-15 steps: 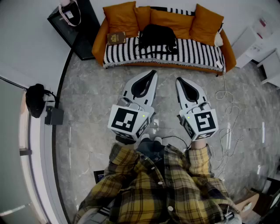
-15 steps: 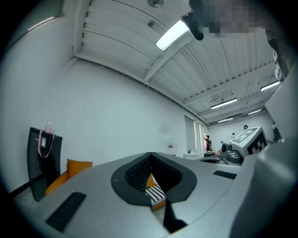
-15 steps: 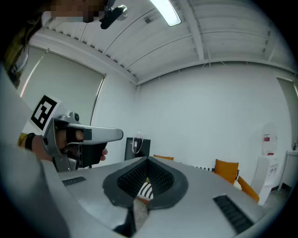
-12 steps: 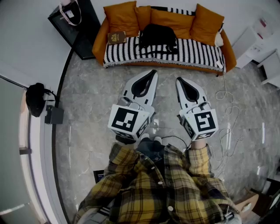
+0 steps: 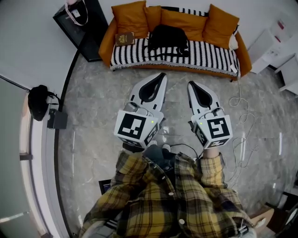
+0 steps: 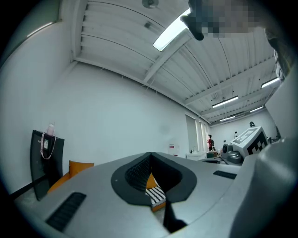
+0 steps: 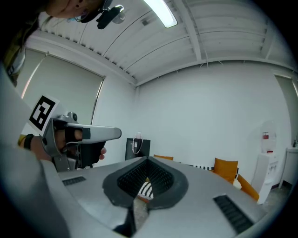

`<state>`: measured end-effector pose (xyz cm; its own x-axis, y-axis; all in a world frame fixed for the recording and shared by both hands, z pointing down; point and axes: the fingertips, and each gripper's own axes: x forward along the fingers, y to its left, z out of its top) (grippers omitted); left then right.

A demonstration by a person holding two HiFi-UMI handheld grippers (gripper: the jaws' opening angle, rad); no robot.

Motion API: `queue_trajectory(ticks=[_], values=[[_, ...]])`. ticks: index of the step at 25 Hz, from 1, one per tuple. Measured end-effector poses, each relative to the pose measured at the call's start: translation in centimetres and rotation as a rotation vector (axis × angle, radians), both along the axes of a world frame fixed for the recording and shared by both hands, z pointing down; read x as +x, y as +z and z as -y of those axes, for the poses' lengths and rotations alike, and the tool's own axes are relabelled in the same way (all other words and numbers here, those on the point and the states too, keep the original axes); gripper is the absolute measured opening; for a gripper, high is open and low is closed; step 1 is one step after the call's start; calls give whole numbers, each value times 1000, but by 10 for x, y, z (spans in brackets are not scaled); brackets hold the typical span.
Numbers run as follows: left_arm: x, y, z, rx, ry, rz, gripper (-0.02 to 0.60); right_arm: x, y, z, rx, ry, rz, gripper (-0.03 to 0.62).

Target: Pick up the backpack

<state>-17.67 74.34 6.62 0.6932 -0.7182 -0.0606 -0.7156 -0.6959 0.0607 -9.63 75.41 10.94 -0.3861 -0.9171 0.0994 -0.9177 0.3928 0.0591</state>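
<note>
A black backpack [image 5: 167, 37] lies on the striped blanket of an orange sofa [image 5: 106, 44] at the far side of the room. Both grippers are held level in front of the person, well short of the sofa, pointing toward it. My left gripper [image 5: 162, 76] is shut with nothing in it. My right gripper [image 5: 190, 84], beside it, is also shut and empty. In the left gripper view the closed jaws [image 6: 150, 154] show only a sliver of striped blanket [image 6: 157, 195] through their gap. The right gripper [image 7: 149, 160] sees the left gripper [image 7: 79, 135] to its left.
A black cabinet [image 5: 88, 28] with a white bag [image 5: 74, 14] stands left of the sofa. A brown item [image 5: 125, 38] lies on the sofa's left end. A black bag [image 5: 38, 102] sits by the left wall. Cables [image 5: 242, 135] trail on the marble floor; white furniture [image 5: 274, 42] stands right.
The head view has shifted very slightly. Both grippers stay shut and side by side as before.
</note>
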Motion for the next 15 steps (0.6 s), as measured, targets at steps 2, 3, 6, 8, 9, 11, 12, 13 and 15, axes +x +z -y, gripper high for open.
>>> queue_trajectory(ticks=[2, 3, 6, 8, 9, 11, 12, 13, 15], values=[[5, 0, -3, 4, -5, -2, 17, 4, 0, -3, 2, -6, -4, 15], [7, 0, -4, 4, -8, -1, 17, 7, 0, -4, 4, -8, -5, 15], [12, 1, -6, 1, -10, 3, 17, 14, 1, -6, 4, -5, -1, 15], [13, 4, -2, -2, -12, 5, 17, 16, 3, -2, 0, -5, 4, 15], [12, 6, 0, -6, -13, 7, 17, 16, 5, 0, -3, -7, 3, 15], [12, 11, 8, -13, -14, 7, 17, 17, 8, 7, -6, -8, -1, 15], [11, 12, 14, -14, -14, 7, 17, 17, 9, 12, -7, -6, -3, 15], [11, 13, 21, -13, -13, 7, 17, 18, 9, 19, -7, -4, -4, 15], [13, 14, 36, -9, -7, 8, 17, 21, 10, 33, -6, 2, -8, 15]])
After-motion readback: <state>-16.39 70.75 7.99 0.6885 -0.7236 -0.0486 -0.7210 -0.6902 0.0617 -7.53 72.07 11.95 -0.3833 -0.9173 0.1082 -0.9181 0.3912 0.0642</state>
